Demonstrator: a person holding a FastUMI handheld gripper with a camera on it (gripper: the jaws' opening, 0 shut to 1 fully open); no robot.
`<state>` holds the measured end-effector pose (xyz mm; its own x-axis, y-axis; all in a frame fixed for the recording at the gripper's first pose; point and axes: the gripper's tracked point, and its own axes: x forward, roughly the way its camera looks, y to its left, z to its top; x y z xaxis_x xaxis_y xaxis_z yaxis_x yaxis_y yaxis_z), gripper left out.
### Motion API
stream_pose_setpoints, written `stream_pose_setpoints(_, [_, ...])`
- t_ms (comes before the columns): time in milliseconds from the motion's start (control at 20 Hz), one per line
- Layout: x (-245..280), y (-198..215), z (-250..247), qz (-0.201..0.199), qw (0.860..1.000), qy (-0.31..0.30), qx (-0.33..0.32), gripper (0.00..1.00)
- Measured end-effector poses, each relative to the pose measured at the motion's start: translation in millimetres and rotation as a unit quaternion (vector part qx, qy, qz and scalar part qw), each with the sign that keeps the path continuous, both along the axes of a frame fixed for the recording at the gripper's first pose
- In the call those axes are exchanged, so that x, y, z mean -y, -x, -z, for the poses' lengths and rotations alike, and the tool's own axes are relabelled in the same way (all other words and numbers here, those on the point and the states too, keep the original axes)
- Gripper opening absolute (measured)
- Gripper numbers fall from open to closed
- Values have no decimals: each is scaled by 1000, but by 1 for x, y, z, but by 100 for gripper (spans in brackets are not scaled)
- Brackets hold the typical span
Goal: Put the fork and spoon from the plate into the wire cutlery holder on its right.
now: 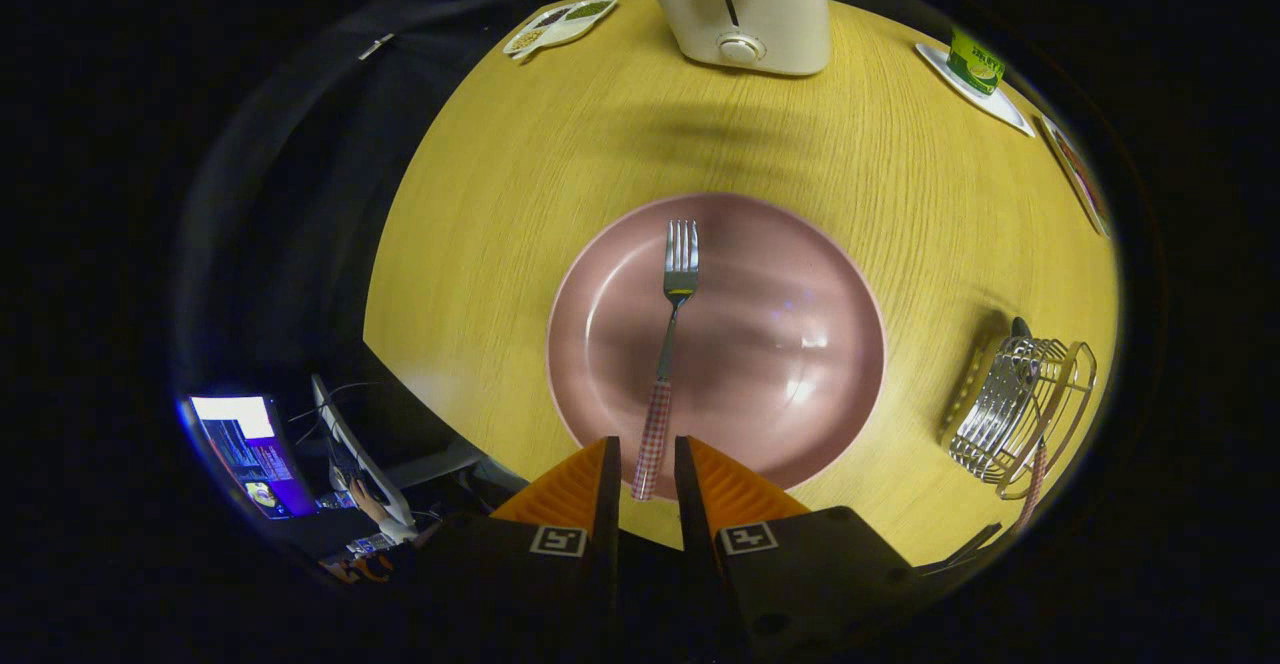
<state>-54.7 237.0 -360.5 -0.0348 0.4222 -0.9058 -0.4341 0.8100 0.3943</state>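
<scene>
While I look down along the claw [647,464], I see a round yellow wood surface [480,244] with dark room around it and a lit screen [245,449] at 8 o'clock. A white toaster [738,6] stands at 12 o'clock. The pink plate [800,344] sits in the middle. The fork [672,344] lies on it, prongs pointing to 12 o'clock. Its checked handle end sits between my claw's fingers [585,479], which stand a little apart; I cannot tell if they press it. The wire cutlery holder [1015,404] is at 3 o'clock from the plate, with a checked handle sticking out of it.
</scene>
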Motion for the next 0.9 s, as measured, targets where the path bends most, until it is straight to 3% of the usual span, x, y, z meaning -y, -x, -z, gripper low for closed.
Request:
stream_pose_setpoints(550, [-10, 11, 52, -1, 998, 59, -3, 34])
stream_pose_setpoints(600, [-9, 9, 54, 2, 998, 63, -2, 17])
stream_pose_setpoints(650, [-7, 13, 51, -8, 998, 61, -4, 12])
stream_pose_setpoints(900, [2, 12, 27, -6, 999, 31, -6, 12])
